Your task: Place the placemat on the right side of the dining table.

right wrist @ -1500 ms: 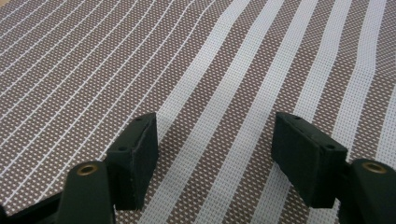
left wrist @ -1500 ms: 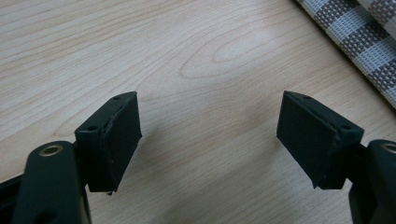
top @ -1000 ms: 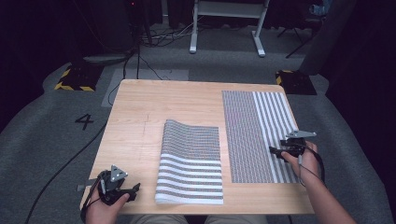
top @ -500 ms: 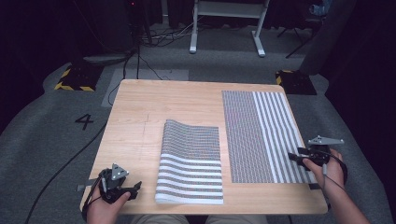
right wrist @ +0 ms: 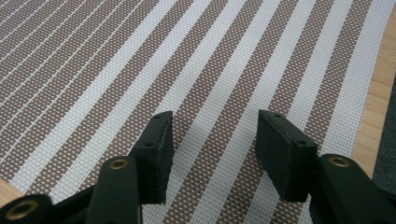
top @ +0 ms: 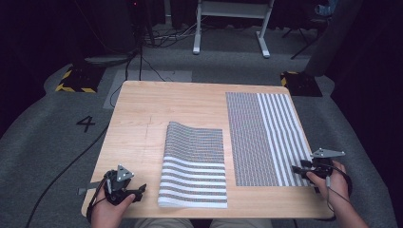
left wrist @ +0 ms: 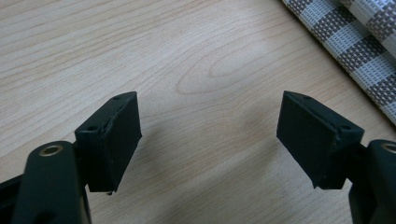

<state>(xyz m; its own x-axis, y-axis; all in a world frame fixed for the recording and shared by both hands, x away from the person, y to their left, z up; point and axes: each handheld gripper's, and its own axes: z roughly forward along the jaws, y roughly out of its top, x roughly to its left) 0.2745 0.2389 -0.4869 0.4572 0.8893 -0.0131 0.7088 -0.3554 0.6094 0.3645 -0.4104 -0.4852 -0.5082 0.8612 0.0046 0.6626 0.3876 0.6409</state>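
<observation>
Right claw has slid from over the flat mat toward its near right corner, jaws having just been closing — now half apart, nothing between them, poised above the stripes. Left claw sits at the table's near left corner, jaws wide over bare wood — just beside the folded mat.

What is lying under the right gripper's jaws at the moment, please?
The flat striped mat lies under the right gripper, whose jaws have just been closing with nothing between them. The wooden table shows past the mat's edge; the mat covers the tabletop beneath it.
</observation>
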